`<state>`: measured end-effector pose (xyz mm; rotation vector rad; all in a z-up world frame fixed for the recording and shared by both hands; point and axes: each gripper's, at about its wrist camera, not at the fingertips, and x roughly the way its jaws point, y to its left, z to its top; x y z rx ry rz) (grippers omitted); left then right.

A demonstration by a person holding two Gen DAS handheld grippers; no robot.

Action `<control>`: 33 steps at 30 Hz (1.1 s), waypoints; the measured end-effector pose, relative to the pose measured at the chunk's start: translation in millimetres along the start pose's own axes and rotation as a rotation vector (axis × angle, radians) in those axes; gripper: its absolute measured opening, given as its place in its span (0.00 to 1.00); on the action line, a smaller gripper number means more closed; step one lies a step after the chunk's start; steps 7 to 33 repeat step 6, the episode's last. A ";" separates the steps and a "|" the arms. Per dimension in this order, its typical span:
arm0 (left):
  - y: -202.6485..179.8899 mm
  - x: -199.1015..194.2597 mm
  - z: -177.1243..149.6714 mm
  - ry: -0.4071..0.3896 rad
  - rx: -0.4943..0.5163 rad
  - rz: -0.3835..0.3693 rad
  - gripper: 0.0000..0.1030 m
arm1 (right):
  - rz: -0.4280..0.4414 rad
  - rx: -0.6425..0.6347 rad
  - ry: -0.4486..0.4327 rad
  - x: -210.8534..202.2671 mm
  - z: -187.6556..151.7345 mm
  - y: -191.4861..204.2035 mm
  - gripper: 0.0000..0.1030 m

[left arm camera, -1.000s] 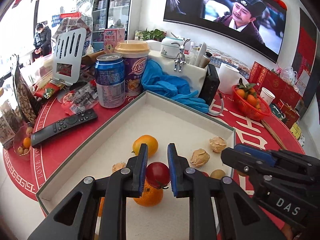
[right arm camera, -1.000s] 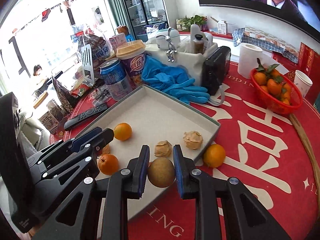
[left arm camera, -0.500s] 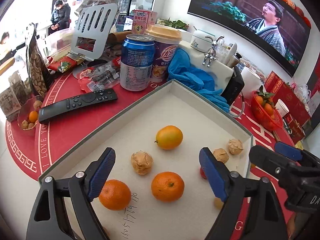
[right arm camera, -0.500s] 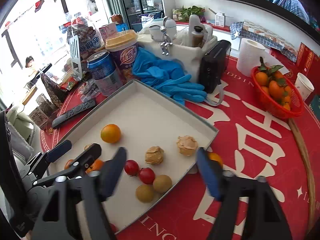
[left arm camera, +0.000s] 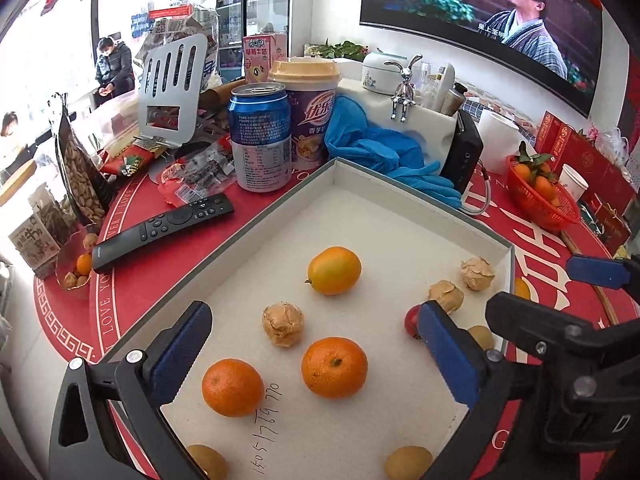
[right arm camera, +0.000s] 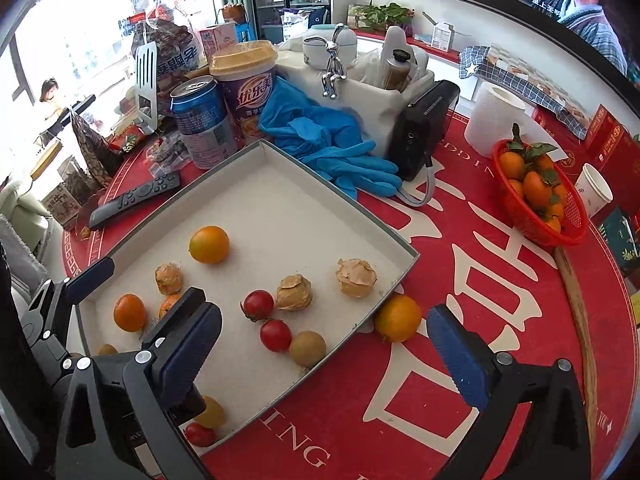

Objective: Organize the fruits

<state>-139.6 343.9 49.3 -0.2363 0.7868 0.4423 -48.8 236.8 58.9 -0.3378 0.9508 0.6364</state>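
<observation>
Two grippers: left gripper and right gripper stood wide apart, empty; the left's jaws had just been opening.
Fruits: scattered inside the tray.
Stray orange: outside, touching the tray's wall.

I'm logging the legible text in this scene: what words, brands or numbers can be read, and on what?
"优乐美": purple drink cup.
"1505176977" or close, handwritten: floor of the white box.
"LOVE YOU": border of the red tablecloth.
"ING": tablecloth edge in the right wrist view.
Small print on the blue can, snack bags and TV subtitle: too small to read.
</observation>
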 end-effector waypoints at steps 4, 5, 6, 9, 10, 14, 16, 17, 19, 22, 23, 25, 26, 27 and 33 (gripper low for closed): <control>-2.6 -3.3 -1.2 -0.026 0.022 0.017 1.00 | -0.006 -0.009 0.004 1.0 0.4 2.5 1.00; -3.3 -3.4 -1.3 -0.027 0.026 0.016 1.00 | -0.007 -0.010 0.005 1.4 0.4 2.9 1.00; -3.8 -3.5 -1.5 -0.028 0.028 0.015 1.00 | -0.007 -0.011 0.006 1.5 0.2 3.0 1.00; -3.8 -3.5 -1.5 -0.028 0.028 0.015 1.00 | -0.007 -0.011 0.006 1.5 0.2 3.0 1.00; -3.8 -3.5 -1.5 -0.028 0.028 0.015 1.00 | -0.007 -0.011 0.006 1.5 0.2 3.0 1.00; -3.8 -3.5 -1.5 -0.028 0.028 0.015 1.00 | -0.007 -0.011 0.006 1.5 0.2 3.0 1.00; -3.8 -3.5 -1.5 -0.028 0.028 0.015 1.00 | -0.007 -0.011 0.006 1.5 0.2 3.0 1.00; -3.8 -3.5 -1.5 -0.028 0.028 0.015 1.00 | -0.007 -0.011 0.006 1.5 0.2 3.0 1.00; -3.8 -3.5 -1.5 -0.028 0.028 0.015 1.00 | -0.007 -0.011 0.006 1.5 0.2 3.0 1.00; -3.8 -3.5 -1.5 -0.028 0.028 0.015 1.00 | -0.007 -0.011 0.006 1.5 0.2 3.0 1.00; -3.8 -3.5 -1.5 -0.028 0.028 0.015 1.00 | -0.007 -0.011 0.006 1.5 0.2 3.0 1.00; -3.8 -3.5 -1.5 -0.028 0.028 0.015 1.00 | -0.007 -0.011 0.006 1.5 0.2 3.0 1.00; -3.8 -3.5 -1.5 -0.028 0.028 0.015 1.00 | -0.007 -0.011 0.006 1.5 0.2 3.0 1.00; -3.8 -3.5 -1.5 -0.028 0.028 0.015 1.00 | -0.007 -0.011 0.006 1.5 0.2 3.0 1.00; -3.8 -3.5 -1.5 -0.028 0.028 0.015 1.00 | -0.007 -0.011 0.006 1.5 0.2 3.0 1.00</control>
